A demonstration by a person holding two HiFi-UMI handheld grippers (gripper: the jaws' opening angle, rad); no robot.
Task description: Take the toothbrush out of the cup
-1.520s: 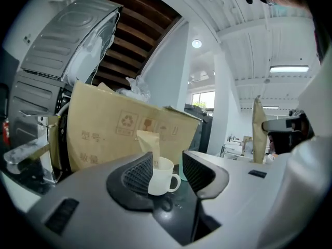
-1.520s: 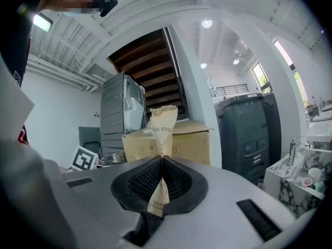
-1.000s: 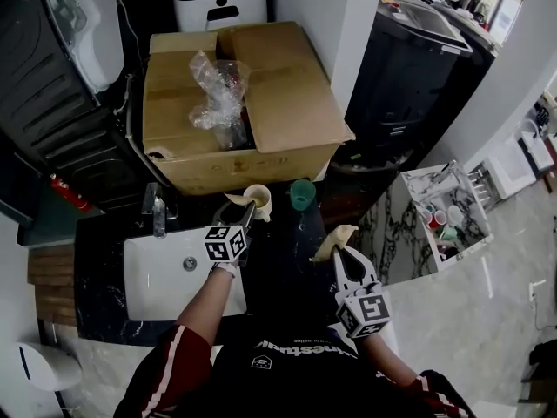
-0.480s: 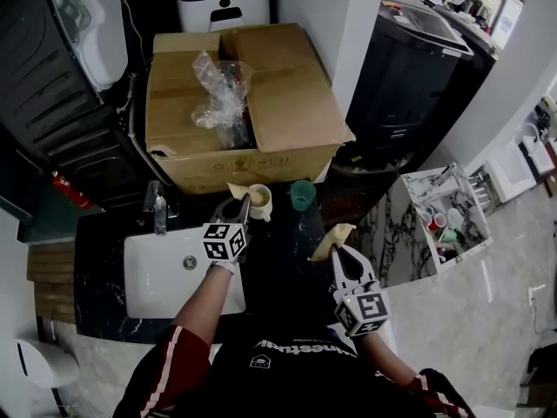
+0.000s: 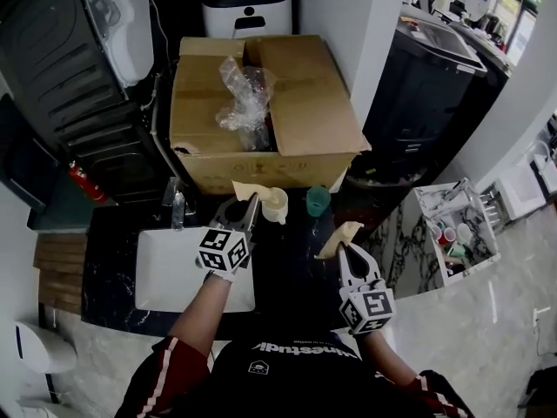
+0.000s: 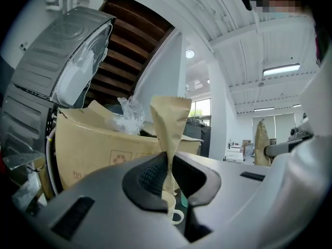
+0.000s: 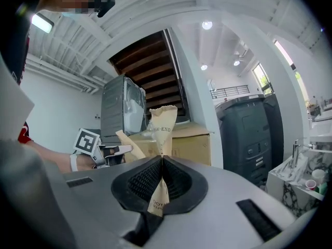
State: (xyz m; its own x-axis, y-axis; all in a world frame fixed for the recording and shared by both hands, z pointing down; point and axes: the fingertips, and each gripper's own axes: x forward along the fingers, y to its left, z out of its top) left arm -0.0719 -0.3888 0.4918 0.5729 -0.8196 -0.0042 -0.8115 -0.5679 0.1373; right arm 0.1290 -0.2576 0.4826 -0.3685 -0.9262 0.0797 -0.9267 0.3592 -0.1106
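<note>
A cream cup with a handle stands on the dark counter behind the sink. My left gripper is shut on a toothbrush in a tan paper wrapper and holds it just left of and above the cup. In the left gripper view the wrapper rises from between the pads, with the cup below. My right gripper is shut on a second paper-wrapped toothbrush, which shows pinched and upright in the right gripper view.
A green cup stands right of the cream one. A large open cardboard box with crumpled plastic sits behind them. A white sink with a faucet lies at the left. A dark appliance stands at the right.
My left gripper closed on the paper-wrapped toothbrush at the cup and has risen with it, clear of the cup's rim. The right gripper kept still.
</note>
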